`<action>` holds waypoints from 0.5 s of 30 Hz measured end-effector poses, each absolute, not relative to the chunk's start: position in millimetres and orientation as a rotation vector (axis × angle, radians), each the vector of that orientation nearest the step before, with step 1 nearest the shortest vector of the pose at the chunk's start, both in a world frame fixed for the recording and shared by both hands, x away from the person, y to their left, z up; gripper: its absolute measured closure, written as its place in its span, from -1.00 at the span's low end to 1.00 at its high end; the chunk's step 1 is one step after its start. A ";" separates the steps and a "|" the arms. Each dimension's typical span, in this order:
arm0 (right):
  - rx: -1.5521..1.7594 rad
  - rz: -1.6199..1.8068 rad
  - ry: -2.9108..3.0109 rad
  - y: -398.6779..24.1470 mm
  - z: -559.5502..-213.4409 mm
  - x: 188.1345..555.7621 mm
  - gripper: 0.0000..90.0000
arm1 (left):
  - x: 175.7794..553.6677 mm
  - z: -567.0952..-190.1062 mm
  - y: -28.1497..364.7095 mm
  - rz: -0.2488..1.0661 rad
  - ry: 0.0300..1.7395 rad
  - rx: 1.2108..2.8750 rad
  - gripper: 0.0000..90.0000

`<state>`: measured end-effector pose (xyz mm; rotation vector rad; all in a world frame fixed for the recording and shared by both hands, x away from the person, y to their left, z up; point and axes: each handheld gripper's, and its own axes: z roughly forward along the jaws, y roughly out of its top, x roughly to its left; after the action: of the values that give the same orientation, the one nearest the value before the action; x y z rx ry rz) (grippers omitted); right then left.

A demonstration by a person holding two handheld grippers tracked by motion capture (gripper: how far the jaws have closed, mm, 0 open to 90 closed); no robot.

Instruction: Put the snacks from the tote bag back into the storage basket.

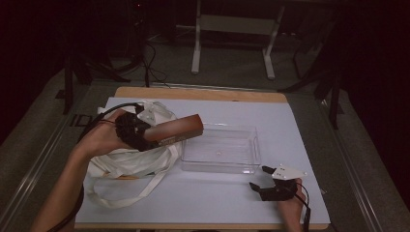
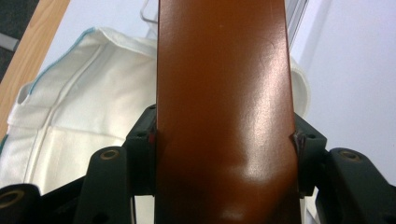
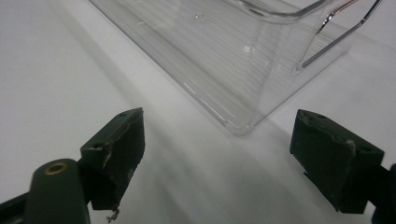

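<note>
My left gripper (image 1: 145,135) is shut on a long brown box (image 1: 176,129), held above a white cloth bag (image 1: 128,162) with its far end reaching toward the clear plastic tray (image 1: 221,166). In the left gripper view the brown box (image 2: 224,102) runs up between both jaws, with the white bag (image 2: 79,112) below it. My right gripper (image 1: 261,178) rests open on the table near the tray's front right corner. Its own view has nothing between the fingers (image 3: 116,149), and the tray's corner (image 3: 238,70) lies just ahead.
The table (image 1: 290,125) carries a white sheet with a wooden edge at the back. The bag's loose strap (image 1: 116,200) loops toward the front edge. White frame legs (image 1: 196,48) stand on the floor beyond the table.
</note>
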<state>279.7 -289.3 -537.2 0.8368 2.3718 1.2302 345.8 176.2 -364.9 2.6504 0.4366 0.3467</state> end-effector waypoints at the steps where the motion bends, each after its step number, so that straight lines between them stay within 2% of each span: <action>1: 0.837 1.230 2.372 -289.2 -537.2 279.7 -0.60 | 345.8 -364.9 176.2 0.347 0.437 2.650 -0.04; 15: 0.840 1.233 2.370 -289.5 -537.1 279.6 -0.60 | 350.0 -364.1 160.4 0.335 0.378 2.643 -0.04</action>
<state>279.6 -289.5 -537.1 0.8400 2.3699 1.2325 350.0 160.4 -364.1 2.6431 0.3778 0.3350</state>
